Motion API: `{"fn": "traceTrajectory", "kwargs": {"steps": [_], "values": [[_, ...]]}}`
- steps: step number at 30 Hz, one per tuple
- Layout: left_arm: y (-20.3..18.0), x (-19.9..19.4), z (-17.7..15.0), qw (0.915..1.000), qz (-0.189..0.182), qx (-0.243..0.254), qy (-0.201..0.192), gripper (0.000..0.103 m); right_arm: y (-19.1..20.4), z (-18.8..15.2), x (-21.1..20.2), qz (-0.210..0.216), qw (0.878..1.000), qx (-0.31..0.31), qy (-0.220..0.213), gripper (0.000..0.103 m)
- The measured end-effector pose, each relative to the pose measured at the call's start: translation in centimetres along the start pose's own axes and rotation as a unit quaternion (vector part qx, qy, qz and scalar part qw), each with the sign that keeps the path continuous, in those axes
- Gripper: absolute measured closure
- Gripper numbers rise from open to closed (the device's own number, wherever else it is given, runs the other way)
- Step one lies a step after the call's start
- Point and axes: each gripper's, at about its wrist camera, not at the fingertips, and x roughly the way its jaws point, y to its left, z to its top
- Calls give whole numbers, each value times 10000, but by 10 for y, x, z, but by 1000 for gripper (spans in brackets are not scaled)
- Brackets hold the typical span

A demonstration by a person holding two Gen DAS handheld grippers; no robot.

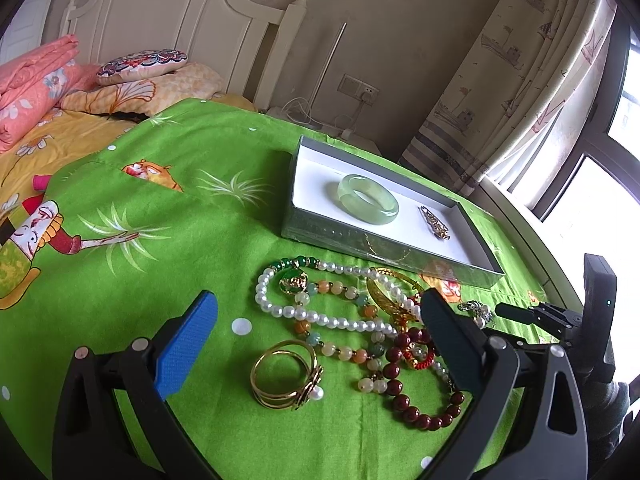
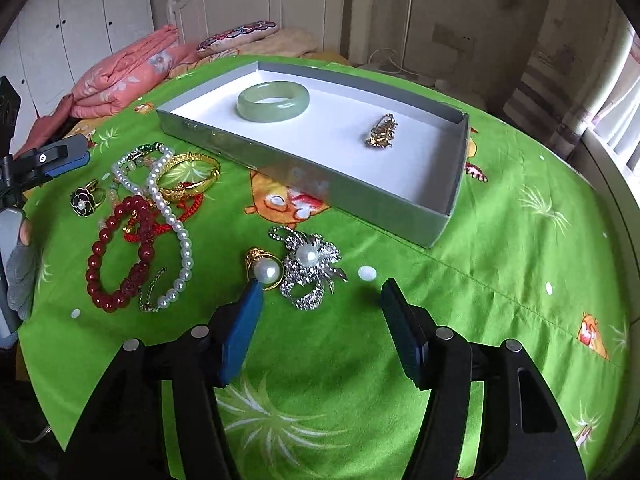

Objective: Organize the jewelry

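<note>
A: Status on both grippers?

B: I've got the left gripper (image 1: 316,332) spread wide, holding nothing. It hangs over the pile: gold ring (image 1: 286,374) between the fingers, pearl strand (image 1: 320,312) and red beads (image 1: 416,396) just ahead and toward the right finger.

A: Right one?

B: Right gripper (image 2: 320,292) is spread too, nothing pinched. Left finger's tip sits just beside the pearl ring (image 2: 264,270). Silver brooch (image 2: 308,268) lies between the tips, a little ahead. Can't tell if the finger touches the ring.

A: Where's the box?

B: Grey box (image 2: 224,144), white inside, on the green sheet (image 2: 500,248) past the pile. Inside I see a jade bangle (image 2: 273,101) at the far end and a small gold brooch (image 2: 382,136) nearer the other end, well apart.

A: What's outside it?

B: From the right wrist view: gold bangle (image 2: 192,176), pearl strand, red beads, a red cord piece (image 2: 168,224), a black flower ring (image 2: 83,201), all clustered left of the box. Pearl ring and silver brooch lie apart from that cluster, nearer me.

A: Tangled?

B: Pearls lie over the gold bangle and red beads. Beyond that I can't tell.
</note>
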Motion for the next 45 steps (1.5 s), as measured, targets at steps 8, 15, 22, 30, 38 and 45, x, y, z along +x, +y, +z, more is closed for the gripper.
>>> {"fn": "traceTrajectory", "kwargs": {"steps": [8, 15, 22, 30, 38, 45], "values": [[0, 0, 0, 10000, 0, -1, 2, 3, 6, 9, 8, 162, 9999, -53, -22, 57], [0, 2, 0, 10000, -19, 21, 30, 3, 1, 9, 8, 281, 9996, -9, -30, 56], [3, 8, 0, 9995, -191, -112, 236, 3, -7, 0, -2, 107, 9993, 304, -174, 68], [-6, 0, -8, 9981, -500, -165, 322, 3, -38, -23, -37, 207, 9906, 1060, -839, 68], [-58, -4, -37, 9931, -560, 752, 709, 4, -39, -32, -52, 214, 9870, 1171, -1082, 68], [-115, -10, -59, 9755, -522, 2054, 581, 11, -37, -34, -54, 251, 9868, 1168, -1094, 68]]}}
